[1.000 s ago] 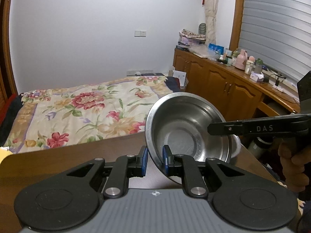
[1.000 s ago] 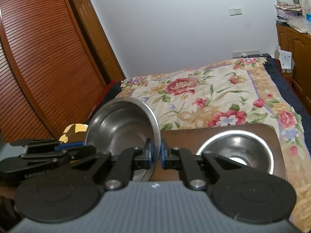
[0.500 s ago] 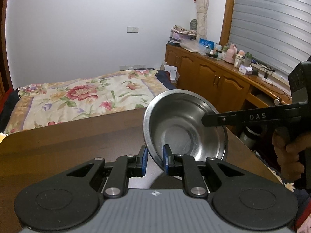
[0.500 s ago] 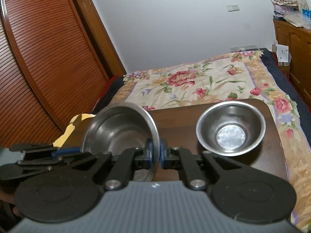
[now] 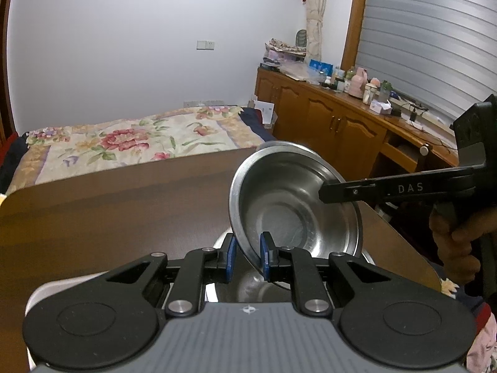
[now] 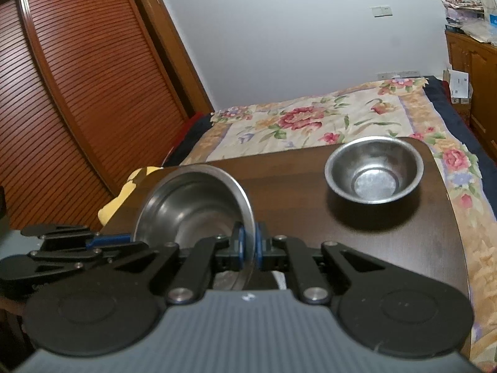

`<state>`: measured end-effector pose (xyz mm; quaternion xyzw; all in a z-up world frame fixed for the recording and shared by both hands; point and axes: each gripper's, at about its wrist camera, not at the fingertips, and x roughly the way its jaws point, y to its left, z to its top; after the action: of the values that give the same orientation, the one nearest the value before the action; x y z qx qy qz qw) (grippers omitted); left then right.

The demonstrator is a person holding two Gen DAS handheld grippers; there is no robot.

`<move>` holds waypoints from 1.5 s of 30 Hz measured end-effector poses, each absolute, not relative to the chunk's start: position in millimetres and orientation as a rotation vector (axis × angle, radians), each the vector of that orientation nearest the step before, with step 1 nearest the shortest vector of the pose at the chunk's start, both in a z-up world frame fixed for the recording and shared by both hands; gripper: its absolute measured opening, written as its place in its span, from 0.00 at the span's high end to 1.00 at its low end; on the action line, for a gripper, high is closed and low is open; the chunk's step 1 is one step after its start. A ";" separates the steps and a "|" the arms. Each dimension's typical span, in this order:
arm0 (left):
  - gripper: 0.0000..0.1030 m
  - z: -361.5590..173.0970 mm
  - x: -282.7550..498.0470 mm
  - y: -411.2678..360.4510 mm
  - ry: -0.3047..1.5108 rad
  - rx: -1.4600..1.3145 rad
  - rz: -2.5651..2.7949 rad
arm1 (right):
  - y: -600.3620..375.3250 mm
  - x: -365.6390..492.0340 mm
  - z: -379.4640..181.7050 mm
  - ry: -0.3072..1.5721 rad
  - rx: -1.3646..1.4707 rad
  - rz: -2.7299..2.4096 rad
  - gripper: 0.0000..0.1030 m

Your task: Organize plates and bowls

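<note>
Steel bowl (image 5: 295, 205) | pinched by left gripper (image 5: 247, 256) and right gripper (image 6: 248, 247) | lower level, release together onto dish beneath (image 5: 245, 283)

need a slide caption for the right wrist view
Both grippers, right and left, clamp opposite rims of a tilted steel bowl above the dark table; a smaller steel bowl sits upright beyond.

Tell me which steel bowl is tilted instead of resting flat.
The larger bowl, clamped at its rim by both the left gripper and right gripper. The smaller bowl sits upright on the table.
</note>
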<state>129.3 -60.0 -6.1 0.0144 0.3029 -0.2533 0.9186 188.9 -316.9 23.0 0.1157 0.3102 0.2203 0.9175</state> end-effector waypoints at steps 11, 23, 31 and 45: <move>0.83 -31.1 117.6 -61.0 0.672 0.064 -0.518 | -308.4 167.3 0.4 0.646 0.204 0.443 0.91; 0.83 -43.3 116.1 -66.8 0.675 0.125 -0.500 | -291.5 154.6 -7.3 0.572 -0.004 0.387 0.90; 0.83 -47.2 113.9 -68.4 0.662 0.137 -0.478 | -289.1 153.4 -14.1 0.562 -0.027 0.383 0.90; 0.83 -36.8 116.1 -57.0 0.630 0.092 -0.469 | -277.5 154.1 -11.0 0.577 -0.115 0.395 0.88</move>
<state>116.1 -57.0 -36.8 0.0450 0.3067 -0.2284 0.9229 154.1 -277.5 -11.0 -0.0565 0.2826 0.1935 0.9378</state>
